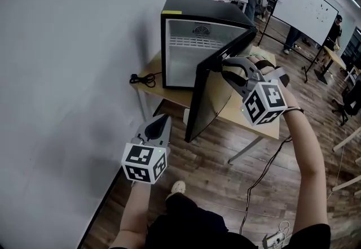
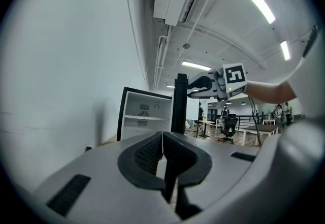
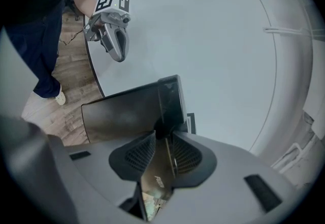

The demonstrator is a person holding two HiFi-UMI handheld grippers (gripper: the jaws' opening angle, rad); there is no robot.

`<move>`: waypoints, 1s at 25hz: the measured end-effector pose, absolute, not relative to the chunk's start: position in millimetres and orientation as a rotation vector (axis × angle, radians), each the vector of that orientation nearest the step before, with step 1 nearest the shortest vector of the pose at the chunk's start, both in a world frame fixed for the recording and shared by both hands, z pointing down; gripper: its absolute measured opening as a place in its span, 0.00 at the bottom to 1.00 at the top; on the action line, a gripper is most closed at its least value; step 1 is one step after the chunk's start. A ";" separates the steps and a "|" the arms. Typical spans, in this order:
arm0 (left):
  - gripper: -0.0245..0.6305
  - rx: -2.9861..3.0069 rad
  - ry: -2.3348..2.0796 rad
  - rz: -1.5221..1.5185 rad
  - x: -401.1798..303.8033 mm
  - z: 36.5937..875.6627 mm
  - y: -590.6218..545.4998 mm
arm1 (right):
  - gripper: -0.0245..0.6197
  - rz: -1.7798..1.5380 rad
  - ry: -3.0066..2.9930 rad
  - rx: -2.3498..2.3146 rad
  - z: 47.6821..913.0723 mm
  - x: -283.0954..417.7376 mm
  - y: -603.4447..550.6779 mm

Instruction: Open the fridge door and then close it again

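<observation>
Left claw [image 1: 162,119], jaws together and empty, hangs at 7 o'clock, likely to stay clear of the swing. Black fridge [image 1: 194,8] stands on the tabletop [image 1: 148,77] at 12 o'clock. Right claw [image 1: 227,67] clamps the top edge of the half-open fridge door [image 1: 210,101], seemingly to steer it.

We've got our right gripper [image 3: 163,135] with a jaw on each side of the dark fridge door [image 3: 124,114], pads pressing its edge, and our left gripper [image 3: 120,56] hangs well apart, jaws toward the white wall [image 3: 218,30].
</observation>
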State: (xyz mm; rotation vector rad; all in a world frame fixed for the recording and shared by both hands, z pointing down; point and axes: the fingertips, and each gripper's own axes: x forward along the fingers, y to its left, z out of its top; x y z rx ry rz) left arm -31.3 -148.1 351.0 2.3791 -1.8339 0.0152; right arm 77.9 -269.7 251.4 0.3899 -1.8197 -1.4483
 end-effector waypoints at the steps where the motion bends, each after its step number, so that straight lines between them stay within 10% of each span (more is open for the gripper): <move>1: 0.05 2.375 -1.836 0.018 -34.6 351.2 -150.6 | 0.17 -1.446 -1.813 0.391 250.8 74.7 -272.1; 25: 0.05 2.323 -1.878 0.051 -122.4 361.2 -259.7 | 0.14 -1.461 -1.733 0.375 251.7 -20.9 -343.4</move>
